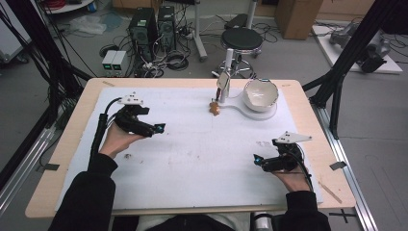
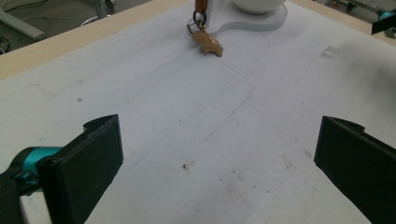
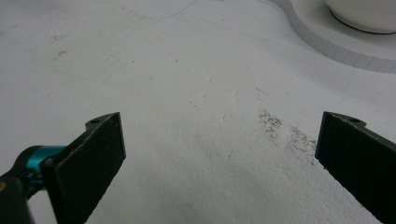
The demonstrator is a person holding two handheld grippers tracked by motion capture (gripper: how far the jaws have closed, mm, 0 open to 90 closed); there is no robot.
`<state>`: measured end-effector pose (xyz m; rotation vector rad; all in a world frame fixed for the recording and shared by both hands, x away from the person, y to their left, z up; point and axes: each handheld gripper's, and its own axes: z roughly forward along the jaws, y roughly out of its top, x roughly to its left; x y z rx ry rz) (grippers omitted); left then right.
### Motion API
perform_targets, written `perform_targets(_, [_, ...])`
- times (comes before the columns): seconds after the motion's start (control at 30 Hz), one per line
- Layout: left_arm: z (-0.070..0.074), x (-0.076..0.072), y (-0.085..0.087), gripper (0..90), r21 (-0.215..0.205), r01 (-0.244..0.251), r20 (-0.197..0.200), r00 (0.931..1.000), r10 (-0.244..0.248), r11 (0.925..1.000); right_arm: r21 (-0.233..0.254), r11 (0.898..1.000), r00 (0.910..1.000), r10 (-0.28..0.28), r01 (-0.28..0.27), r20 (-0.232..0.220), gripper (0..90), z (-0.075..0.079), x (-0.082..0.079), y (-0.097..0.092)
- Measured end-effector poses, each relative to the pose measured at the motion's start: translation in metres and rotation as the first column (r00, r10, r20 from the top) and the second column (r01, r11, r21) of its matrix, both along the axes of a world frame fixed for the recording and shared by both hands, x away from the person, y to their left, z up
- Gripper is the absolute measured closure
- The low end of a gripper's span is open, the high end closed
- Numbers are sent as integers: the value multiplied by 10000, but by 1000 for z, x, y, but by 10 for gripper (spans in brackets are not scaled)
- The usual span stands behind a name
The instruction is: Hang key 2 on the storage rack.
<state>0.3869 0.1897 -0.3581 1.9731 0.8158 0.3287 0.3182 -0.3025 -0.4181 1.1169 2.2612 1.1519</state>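
white foam-like sheeting (image 1: 192, 159) is covering most of the pale wooden table (image 1: 72, 139), and it is looking matte, faintly scuffed and speckled with dark flecks in both gripper views. on the far side, a white keyhole-shaped base (image 1: 250, 109) is lying flat on the sheet, carrying a rounded white bowl (image 1: 261, 94) with a glossy inside, while a slim upright post (image 1: 226, 82) is rising from the base's narrow end. down at the foot of that post a small brown flat charm (image 2: 208, 43), with a dark ring (image 2: 199, 18) at its top, is resting on the sheet, just beside the base and touching nothing that grips.

nothing is being held right now. the left gripper (image 1: 155, 129) is hovering low over the left half of the sheet with its 2 black flat jaws standing wide apart, and its own view is showing them framing bare sheet with the charm well ahead. the right gripper (image 1: 259, 160) is sitting near the front right, jaws likewise spread wide, pointing across the sheet toward the base's curved edge (image 3: 327, 44).

judging from this, the work is looking barely begun: the charm is lying untouched and well apart from both grippers, so the approach, the pinch and whatever placing follows are all seeming to be left. the left gripper is looking the better lined up for it.
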Motion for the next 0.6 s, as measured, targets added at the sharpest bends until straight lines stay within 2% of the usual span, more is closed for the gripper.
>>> perform_targets(0.23, [-9, -17, 19, 17, 50, -315, 226, 9993, 313, 9995, 7, 10000, 10000, -36, 36, -40, 6, 0, -1, -1])
perform_targets(0.37, [-13, -27, 27, 17, 99, -271, 186, 9995, 269, 9996, 20, 10000, 10000, -28, 28, 10, 6, 0, -1, -1])
perform_targets(0.47, [-16, -35, 33, 17, 52, -373, 289, 9989, 371, 9993, 18, 10000, 10000, -43, 43, 6, 6, 0, -1, -1])
perform_targets(0.6, [-25, -47, 48, 17, 84, -630, 184, 9979, 629, 9980, -4, 10000, 9999, -98, 98, -34, 6, 0, -3, -2])
